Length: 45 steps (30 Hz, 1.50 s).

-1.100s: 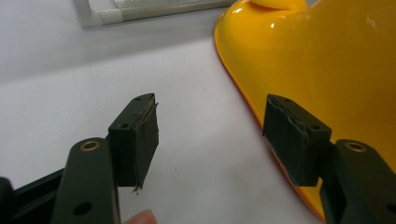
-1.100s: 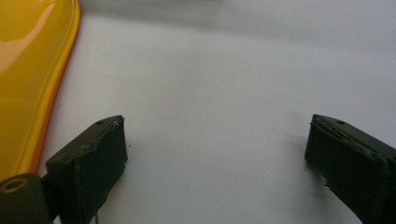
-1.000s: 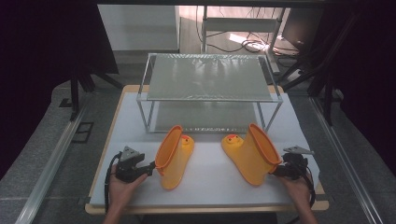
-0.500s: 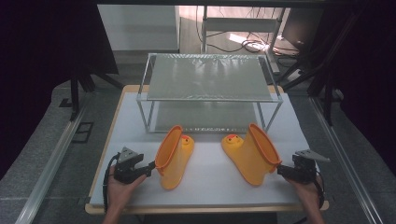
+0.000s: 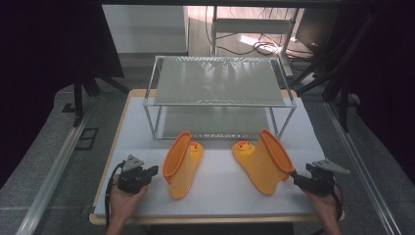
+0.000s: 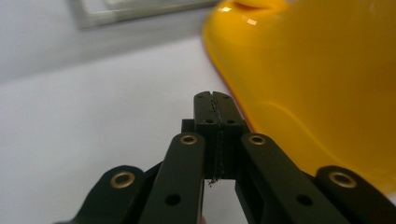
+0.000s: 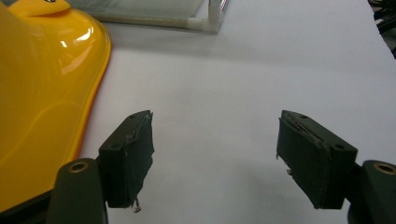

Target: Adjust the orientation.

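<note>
Bare white mat (image 5: pixel 220 193) between two boots — left boot (image 5: pixel 182 164), right boot (image 5: pixel 264 160); rack (image 5: pixel 220 90) blocks behind.

I count 2 yellow boots on the bench (image 5: pixel 303 132): left boot (image 5: pixel 182 165), right boot (image 5: pixel 264 161), each w/ 1 small duck head at the toe. 1 wire rack (image 5: pixel 220 88) w/ 2 shelves, top and bottom. 2 tongs in my feeds: left tongs (image 5: pixel 152 170), right tongs (image 5: pixel 297 179). 2 hands.

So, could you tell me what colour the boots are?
Yellow boots, clearest in the high view.
</note>
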Motion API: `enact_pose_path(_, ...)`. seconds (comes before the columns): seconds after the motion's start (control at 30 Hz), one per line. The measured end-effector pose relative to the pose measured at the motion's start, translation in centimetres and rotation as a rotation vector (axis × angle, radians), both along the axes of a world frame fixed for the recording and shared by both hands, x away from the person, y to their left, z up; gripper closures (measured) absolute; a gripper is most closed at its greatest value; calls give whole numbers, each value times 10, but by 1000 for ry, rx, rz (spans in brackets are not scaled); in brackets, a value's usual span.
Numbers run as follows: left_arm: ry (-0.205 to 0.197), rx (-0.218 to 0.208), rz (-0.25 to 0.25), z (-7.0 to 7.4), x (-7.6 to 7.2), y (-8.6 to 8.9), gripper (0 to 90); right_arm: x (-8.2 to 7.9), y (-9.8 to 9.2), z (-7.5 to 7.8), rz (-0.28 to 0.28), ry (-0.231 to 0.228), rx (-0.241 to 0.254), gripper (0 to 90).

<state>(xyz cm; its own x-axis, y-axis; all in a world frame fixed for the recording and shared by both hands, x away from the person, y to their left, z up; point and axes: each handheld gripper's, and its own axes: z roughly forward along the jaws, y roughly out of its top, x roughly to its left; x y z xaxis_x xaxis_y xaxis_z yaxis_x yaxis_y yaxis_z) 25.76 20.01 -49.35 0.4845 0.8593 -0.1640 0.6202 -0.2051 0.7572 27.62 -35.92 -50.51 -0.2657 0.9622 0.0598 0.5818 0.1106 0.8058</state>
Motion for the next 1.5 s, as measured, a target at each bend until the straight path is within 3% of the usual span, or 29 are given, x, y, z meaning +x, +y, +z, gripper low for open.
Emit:
enact_pose_path(0.13, 13, 51, -57, -4, -6, -12, 900, -3, 2, 1, 10, -2, 9, 286)
enact_pose_path(0.23, 8, 47, -75, -2, -7, -17, 900, -2, 7, 2, 27, -4, 5, 298)
enact_pose_path(0.3, 17, 16, -86, -4, -5, -20, 900, -3, 9, 1, 36, 2, -4, 305)
enact_pose_path(0.4, 25, 4, -103, -6, -4, -25, 900, -3, 9, 1, 40, 2, -2, 306)
enact_pose_path(0.5, 15, 36, -111, -7, -2, -33, 900, -3, 8, 1, 34, 1, 10, 306)
enact_pose_path(0.73, 20, 26, -110, -8, -1, -37, 900, -3, 8, 1, 32, 2, 15, 306)
enact_pose_path(1.03, 28, 5, -150, -9, -1, -53, 900, -3, 6, 2, 25, 4, 27, 307)
enact_pose_path(1.23, 32, -11, -185, -10, 2, -71, 900, -4, 6, 2, 25, 2, 39, 309)
enact_pose_path(1.37, 43, -36, -211, -11, 7, -83, 900, -3, 5, 4, 23, -1, 82, 316)
enact_pose_path(1.5, 38, -33, -228, -12, 11, -97, 900, -4, 5, 4, 24, -1, 87, 320)
